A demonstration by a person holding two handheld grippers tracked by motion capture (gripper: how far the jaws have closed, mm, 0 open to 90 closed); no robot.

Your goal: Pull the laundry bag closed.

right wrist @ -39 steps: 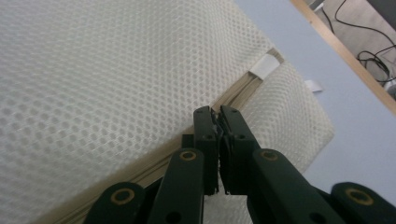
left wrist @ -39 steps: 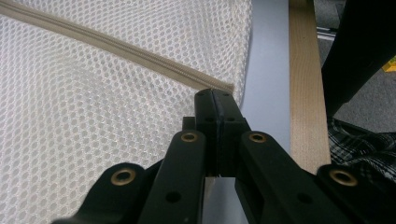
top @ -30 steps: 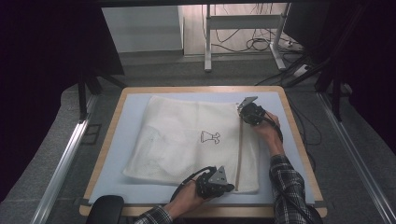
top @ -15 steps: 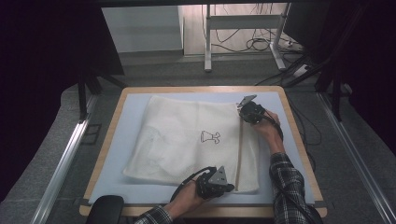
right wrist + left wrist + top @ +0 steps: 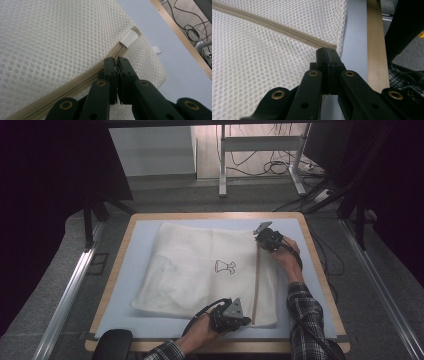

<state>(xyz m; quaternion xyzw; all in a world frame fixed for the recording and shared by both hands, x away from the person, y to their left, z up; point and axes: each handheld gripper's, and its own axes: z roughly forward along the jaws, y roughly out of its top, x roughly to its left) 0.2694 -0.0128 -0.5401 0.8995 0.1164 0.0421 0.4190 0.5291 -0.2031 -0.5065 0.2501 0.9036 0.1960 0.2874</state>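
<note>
A white mesh bag [image 5: 200, 270] with a small black print lies flat on the blue mat [image 5: 135, 260]. Its beige zipper [image 5: 256, 275] runs from near to far along the bag's right side. My left gripper [image 5: 248, 320] is at the zipper's near end, jaws pressed together on the bag's edge [image 5: 332, 47]. My right gripper [image 5: 259, 240] is at the zipper's far end. There its jaws are shut on the zipper tape [image 5: 110, 56], just short of a white fabric tab [image 5: 128, 38]. The slider is hidden between the jaws.
The mat sits in a wooden-rimmed table top [image 5: 320, 270]. Bare mat lies left of the bag and along the front. A plaid sleeve [image 5: 305, 315] rests over the right front corner. Metal rails [image 5: 70, 290] flank the table, and cables [image 5: 270, 167] lie on the floor beyond.
</note>
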